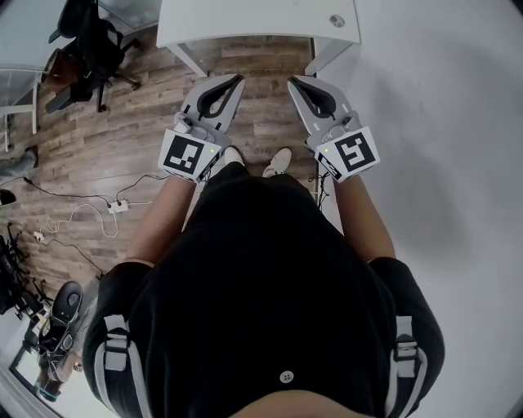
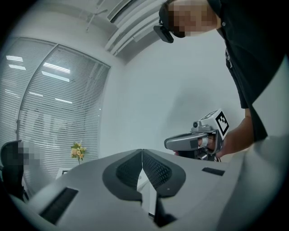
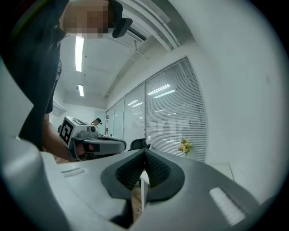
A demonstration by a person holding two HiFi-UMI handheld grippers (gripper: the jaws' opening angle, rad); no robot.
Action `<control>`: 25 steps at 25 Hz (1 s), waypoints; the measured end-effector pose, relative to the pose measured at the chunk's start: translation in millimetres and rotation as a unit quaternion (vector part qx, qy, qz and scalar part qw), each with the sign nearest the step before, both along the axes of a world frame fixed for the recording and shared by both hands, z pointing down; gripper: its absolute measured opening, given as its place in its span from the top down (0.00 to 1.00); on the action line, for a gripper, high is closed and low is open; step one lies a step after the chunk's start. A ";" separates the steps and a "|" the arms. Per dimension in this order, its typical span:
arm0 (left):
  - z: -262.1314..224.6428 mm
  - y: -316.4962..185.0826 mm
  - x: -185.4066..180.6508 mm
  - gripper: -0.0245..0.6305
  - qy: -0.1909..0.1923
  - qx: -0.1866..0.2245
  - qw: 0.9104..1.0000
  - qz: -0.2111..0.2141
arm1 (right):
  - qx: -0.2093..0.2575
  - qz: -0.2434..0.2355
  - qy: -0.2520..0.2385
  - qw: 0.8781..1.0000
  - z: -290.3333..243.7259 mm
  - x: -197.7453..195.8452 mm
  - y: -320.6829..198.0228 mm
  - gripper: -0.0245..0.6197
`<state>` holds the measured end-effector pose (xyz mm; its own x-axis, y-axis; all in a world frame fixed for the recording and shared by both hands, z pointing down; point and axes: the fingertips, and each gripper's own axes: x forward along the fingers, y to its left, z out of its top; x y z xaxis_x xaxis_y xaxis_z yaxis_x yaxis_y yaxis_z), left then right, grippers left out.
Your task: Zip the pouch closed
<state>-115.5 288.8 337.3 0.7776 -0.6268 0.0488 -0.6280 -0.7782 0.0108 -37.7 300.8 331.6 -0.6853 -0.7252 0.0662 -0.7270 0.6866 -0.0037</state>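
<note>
Closest to the head camera is the person's black shirt (image 1: pixel 270 277). Two bare arms reach out from it, one on each side. Each hand holds one gripper, so there are two. Both are held flat and point away from the person, toward one white table (image 1: pixel 253 20) on the far side.

The left gripper (image 1: pixel 237 80) (image 2: pixel 142 155) (image 3: pixel 123 145) has its jaws pressed together with nothing between them. The right gripper (image 1: pixel 292 82) (image 3: pixel 144 155) (image 2: pixel 168 143) is the same, closed tight and holding nothing. Their tips lean in toward each other but stay apart.

Two shoes (image 1: pixel 278 162) stand on the wood floor (image 1: pixel 139 122) below the grippers. One bunch of flowers (image 2: pixel 78 152) sits far off by the window blinds (image 3: pixel 174 113).

No view shows the pouch, so I cannot tell where it lies or which way it points.
</note>
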 end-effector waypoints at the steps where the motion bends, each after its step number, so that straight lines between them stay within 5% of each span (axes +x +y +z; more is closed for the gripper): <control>1: 1.4 1.0 0.2 0.95 -0.004 0.001 1.000 0.001 | 0.000 0.001 -0.001 1.000 -0.4 1.1 0.9 0.95; 7: -3.2 4.0 3.0 0.94 0.002 -0.001 1.000 -0.007 | 0.004 0.012 -0.006 1.000 -1.2 9.0 4.6 0.84; 17: -1.9 4.0 9.9 0.63 0.000 -0.001 1.000 -0.028 | 0.009 0.035 -0.005 0.999 -3.9 31.6 4.1 0.57; 25: -1.0 1.7 29.2 0.54 -0.004 0.000 0.999 -0.043 | 0.006 0.034 -0.015 0.999 -2.8 50.3 2.9 0.52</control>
<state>-86.4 290.6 336.4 0.7204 -0.6913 0.0561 -0.6926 -0.7213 0.0056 12.7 303.7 328.8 -0.6359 -0.7709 0.0372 -0.7717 0.6357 -0.0176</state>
